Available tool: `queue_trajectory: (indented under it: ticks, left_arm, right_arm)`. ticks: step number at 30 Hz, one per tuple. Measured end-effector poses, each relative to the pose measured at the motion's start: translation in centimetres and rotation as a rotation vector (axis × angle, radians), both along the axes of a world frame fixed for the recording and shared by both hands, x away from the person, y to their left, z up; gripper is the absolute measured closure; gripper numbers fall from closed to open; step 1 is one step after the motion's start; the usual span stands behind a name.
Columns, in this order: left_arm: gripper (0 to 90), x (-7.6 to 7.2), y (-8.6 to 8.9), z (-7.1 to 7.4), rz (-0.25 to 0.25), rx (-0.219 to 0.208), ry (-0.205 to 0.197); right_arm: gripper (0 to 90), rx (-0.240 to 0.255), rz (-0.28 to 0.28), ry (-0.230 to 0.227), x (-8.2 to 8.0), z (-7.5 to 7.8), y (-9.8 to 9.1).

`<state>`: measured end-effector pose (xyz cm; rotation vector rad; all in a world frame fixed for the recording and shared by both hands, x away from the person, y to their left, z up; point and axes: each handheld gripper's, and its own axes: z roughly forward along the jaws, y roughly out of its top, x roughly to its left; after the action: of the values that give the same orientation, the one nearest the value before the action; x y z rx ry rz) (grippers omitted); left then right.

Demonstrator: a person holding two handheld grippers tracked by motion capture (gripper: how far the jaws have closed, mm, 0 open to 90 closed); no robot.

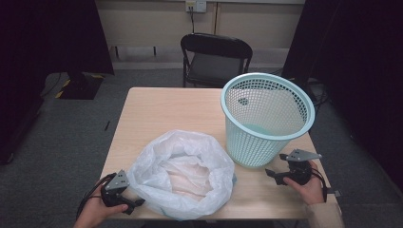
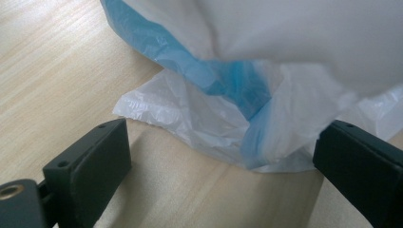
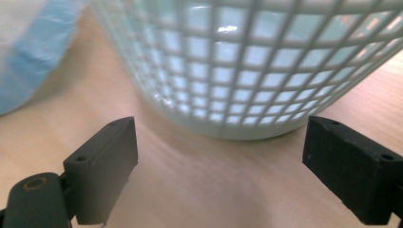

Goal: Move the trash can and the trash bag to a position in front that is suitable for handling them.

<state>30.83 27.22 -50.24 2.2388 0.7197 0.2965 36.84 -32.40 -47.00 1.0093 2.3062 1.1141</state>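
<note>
A white plastic bag (image 1: 183,175) lies open-mouthed on the near middle of the wooden table (image 1: 161,109); its blue-tinted edge (image 2: 228,80) shows close up in the left gripper view. A pale turquoise mesh basket (image 1: 266,116) stands upright to the bag's right. My left gripper (image 1: 130,205) is open at the bag's lower left, its jaws wide apart with the bag's crumpled hem (image 2: 209,128) just ahead of them. Open as well, my right gripper (image 1: 274,175) sits just in front of the basket's base (image 3: 237,123), a little short of it.
A black folding chair (image 1: 216,59) stands behind the table's far edge. Dark curtains hang at both sides, and grey carpet surrounds the table. The table's far left part is bare wood.
</note>
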Motion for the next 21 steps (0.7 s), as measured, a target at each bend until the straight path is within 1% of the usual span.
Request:
queue_trajectory:
  ticks: [1,3,5,6,8,9,10,11,13,14,15,16,17,18,19,20,21]
  left_arm:
    - [5.2,0.0,0.1,0.1,-0.006,0.009,0.002]
    - [9.1,-0.2,0.2,0.2,-0.003,0.005,0.004]
    - [14.2,-0.4,0.4,0.4,0.010,0.010,0.003]
    - [14.9,-0.4,0.4,0.5,0.006,0.013,-0.004]
    - [14.9,-0.5,0.5,0.6,-0.007,-0.004,-0.006]
    - [14.9,-0.5,0.4,0.7,-0.014,-0.011,-0.012]
    - [14.9,-0.5,0.4,0.8,-0.019,-0.019,-0.018]
    - [15.0,-0.5,0.4,0.9,-0.020,-0.027,-0.018]
    - [15.6,-0.4,0.2,1.0,-0.034,-0.037,-0.033]
    - [16.4,-0.4,0.1,1.0,-0.042,-0.044,-0.034]
    - [19.0,-0.5,-0.1,1.0,-0.055,-0.047,-0.032]
    - [23.7,-0.5,-0.2,1.1,-0.073,-0.046,-0.039]
    - [30.6,-0.5,-0.2,1.1,-0.086,-0.044,-0.049]
    - [36.2,-0.5,-0.3,1.1,-0.090,-0.048,-0.055]
    - [37.9,-0.5,-0.4,1.2,-0.089,-0.058,-0.057]
    - [43.9,-0.4,-0.4,1.2,-0.094,-0.072,-0.056]
    - [47.9,-0.2,-0.4,1.3,-0.087,-0.083,-0.058]
  right_arm:
    - [10.6,0.005,0.012,0.000,-0.4,0.0,0.1]
    - [10.6,-0.006,0.039,0.004,-1.2,0.0,0.5]
    - [10.6,-0.041,0.060,0.017,-1.7,-0.3,1.0]
    - [10.6,-0.064,0.075,0.018,-1.9,-0.5,1.3]
    - [10.6,-0.088,0.107,0.024,-2.1,-0.7,2.0]
    - [10.6,-0.089,0.120,0.024,-2.2,-0.7,2.3]
    - [10.6,-0.080,0.137,0.026,-2.2,-0.7,2.6]
    - [10.6,-0.063,0.151,0.030,-2.3,-0.7,2.9]
    - [10.8,-0.035,0.187,0.041,-2.4,-0.8,3.4]
    - [10.7,-0.039,0.203,0.045,-2.5,-0.8,3.7]
    - [10.8,-0.040,0.218,0.041,-2.5,-0.9,4.0]
    - [10.8,-0.038,0.232,0.048,-2.6,-1.0,4.3]
    - [10.8,-0.032,0.245,0.051,-2.7,-1.0,4.6]
    - [10.8,-0.022,0.257,0.056,-2.8,-1.1,4.9]
    - [10.8,-0.010,0.271,0.063,-2.8,-1.2,5.2]
    - [10.8,-0.009,0.286,0.065,-2.8,-1.3,5.5]
    - [10.8,-0.011,0.302,0.068,-2.9,-1.4,5.8]
